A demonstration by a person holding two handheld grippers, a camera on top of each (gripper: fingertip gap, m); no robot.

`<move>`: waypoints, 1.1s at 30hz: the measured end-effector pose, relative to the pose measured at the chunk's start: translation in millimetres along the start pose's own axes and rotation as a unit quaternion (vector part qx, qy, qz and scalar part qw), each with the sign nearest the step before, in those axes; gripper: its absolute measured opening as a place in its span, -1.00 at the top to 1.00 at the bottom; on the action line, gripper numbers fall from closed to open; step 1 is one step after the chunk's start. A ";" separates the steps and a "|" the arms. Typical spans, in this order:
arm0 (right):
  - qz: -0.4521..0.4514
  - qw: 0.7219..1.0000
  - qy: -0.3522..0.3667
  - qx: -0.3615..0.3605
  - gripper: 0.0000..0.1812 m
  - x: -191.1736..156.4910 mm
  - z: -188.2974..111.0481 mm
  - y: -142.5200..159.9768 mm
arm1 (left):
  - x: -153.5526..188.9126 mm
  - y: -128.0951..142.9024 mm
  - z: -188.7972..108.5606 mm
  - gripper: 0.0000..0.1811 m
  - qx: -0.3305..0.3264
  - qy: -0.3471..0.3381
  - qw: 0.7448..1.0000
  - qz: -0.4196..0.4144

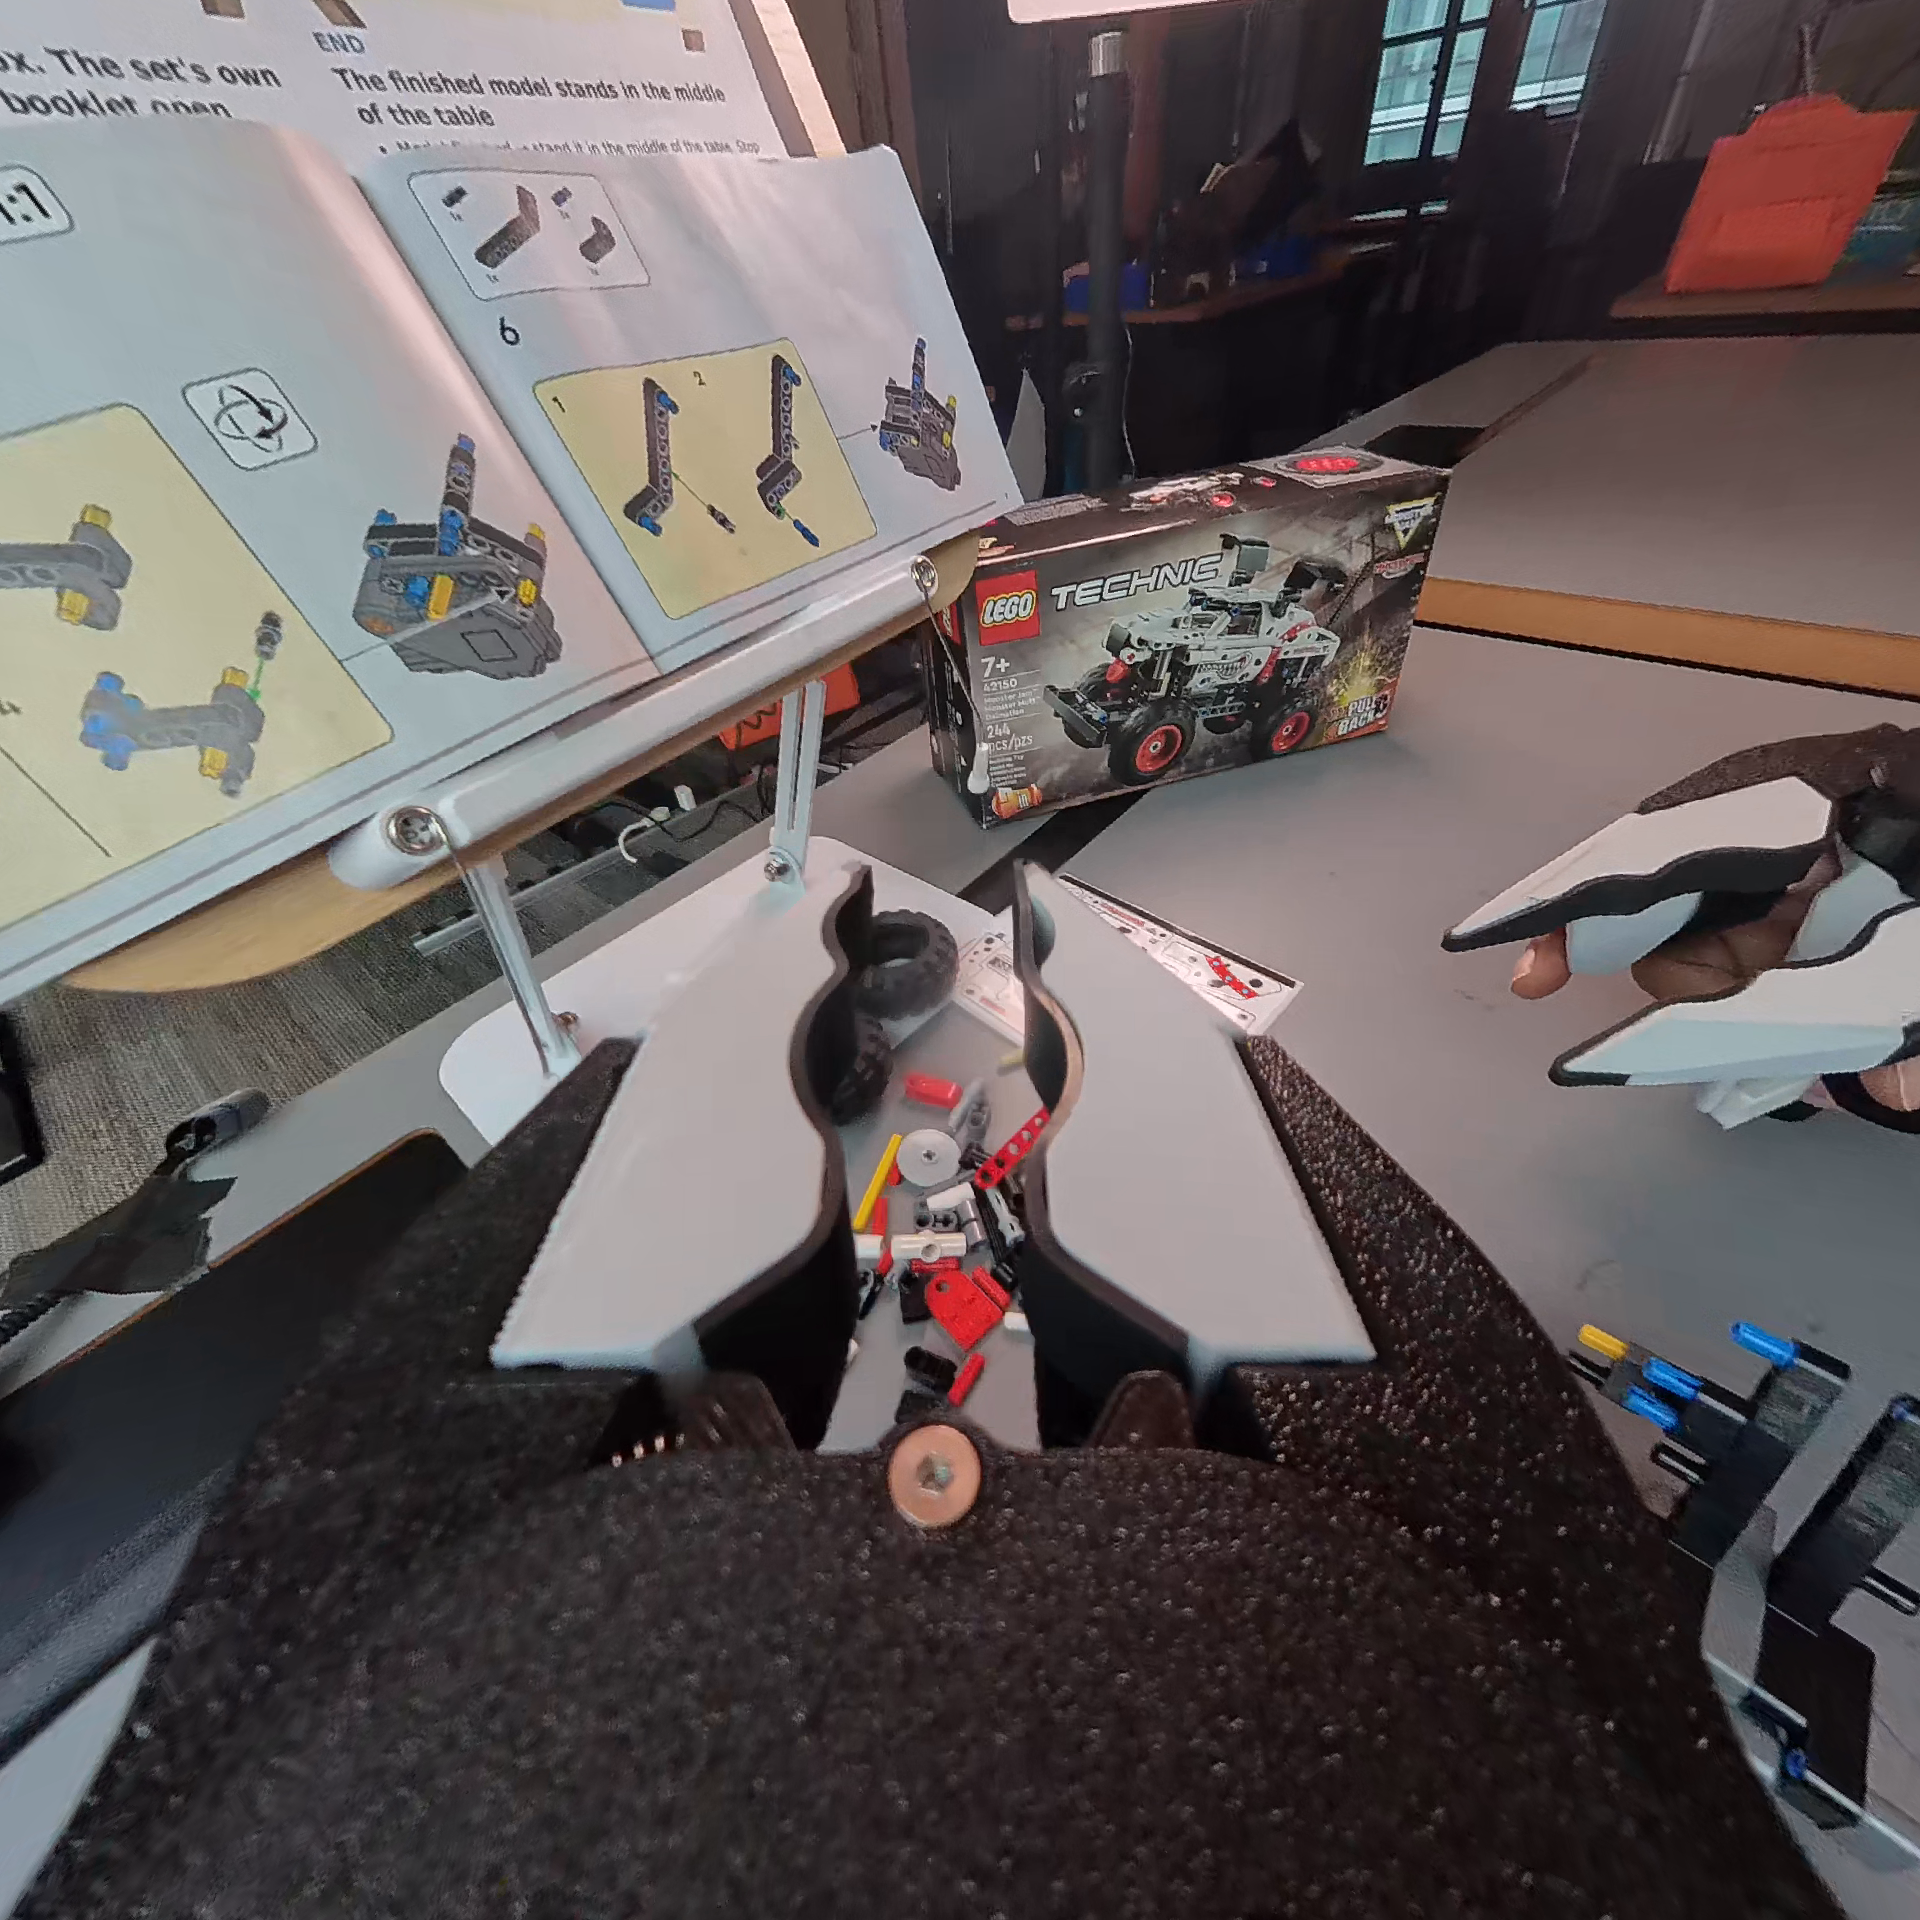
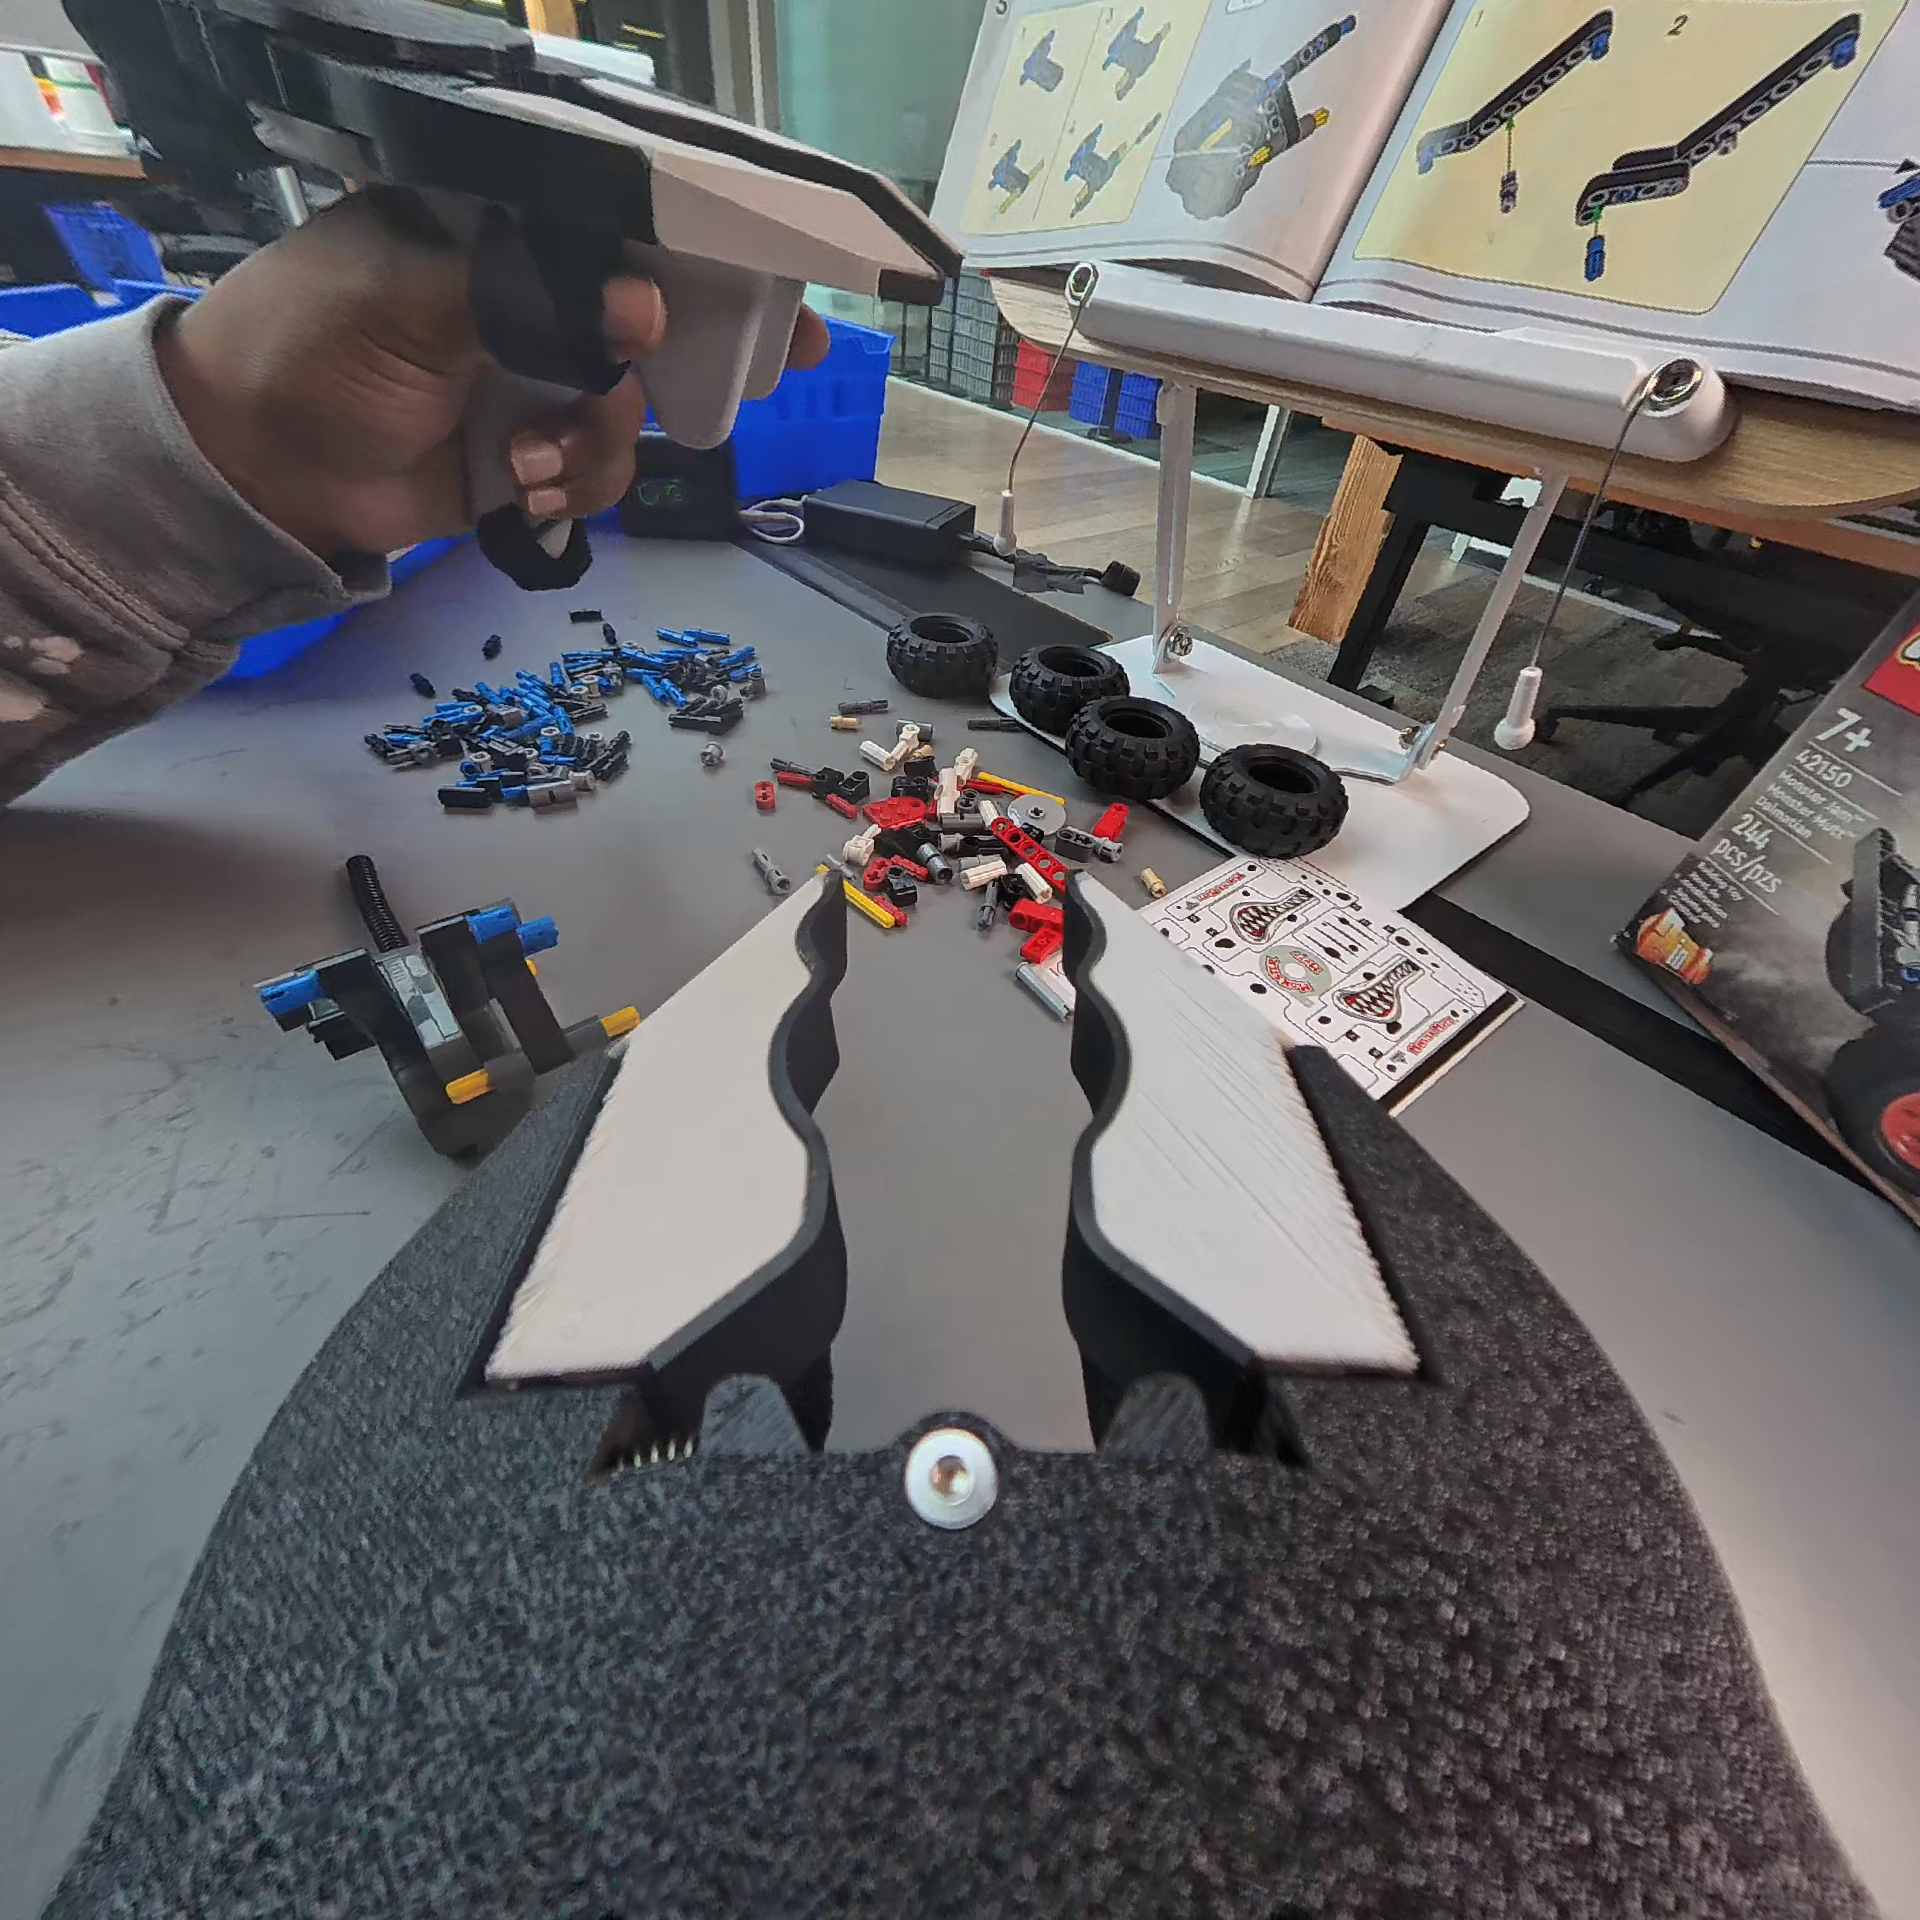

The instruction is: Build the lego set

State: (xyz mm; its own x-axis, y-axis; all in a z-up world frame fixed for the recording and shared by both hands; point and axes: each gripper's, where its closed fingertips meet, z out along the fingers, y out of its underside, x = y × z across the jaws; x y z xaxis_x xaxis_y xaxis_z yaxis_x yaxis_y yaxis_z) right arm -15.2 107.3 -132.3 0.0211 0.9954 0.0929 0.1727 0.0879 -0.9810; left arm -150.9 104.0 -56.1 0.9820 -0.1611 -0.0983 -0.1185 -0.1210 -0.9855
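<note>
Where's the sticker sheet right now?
Right wrist view: sticker sheet lies flat on the table, just right of the right tongs, between the tyres and the box.

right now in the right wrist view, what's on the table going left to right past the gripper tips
partly built model → pile of blue and black pins → mixed pile of red, white and grey pieces → row of four black tires → sticker sheet → set box
</note>
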 end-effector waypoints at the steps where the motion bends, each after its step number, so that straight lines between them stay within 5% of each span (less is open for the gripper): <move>1: -0.002 1.000 -0.011 -0.001 0.54 -3.3 -1.4 0.6 | 3.7 4.2 -2.3 0.70 -0.006 0.007 1.000 -0.007; 8: -0.068 0.989 -0.120 -0.051 0.56 -45.5 -8.2 17.1 | 48.7 40.9 -28.4 0.65 -0.057 0.062 0.995 -0.049; 17: -0.130 0.975 -0.158 -0.085 0.57 -70.8 -7.1 30.8 | 59.6 54.0 -55.7 0.62 -0.028 -0.022 0.998 -0.048; 26: -0.134 0.960 -0.216 -0.119 0.46 -98.6 -7.9 41.3 | 141.9 103.2 -86.7 0.30 -0.161 0.169 0.970 -0.075; 33: -0.123 0.955 -0.229 -0.142 0.41 -102.2 2.0 45.1 | 158.4 135.8 -86.2 0.33 -0.229 0.194 0.954 -0.014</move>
State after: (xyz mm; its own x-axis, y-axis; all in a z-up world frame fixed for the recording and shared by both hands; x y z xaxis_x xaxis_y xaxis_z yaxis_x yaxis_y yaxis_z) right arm -11.5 9.6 -186.4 -0.4768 0.8632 0.1661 0.3779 0.3719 -0.8479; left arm -24.1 -22.5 -193.6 0.8683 -0.4906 0.0739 -0.2310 -0.5316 -0.8149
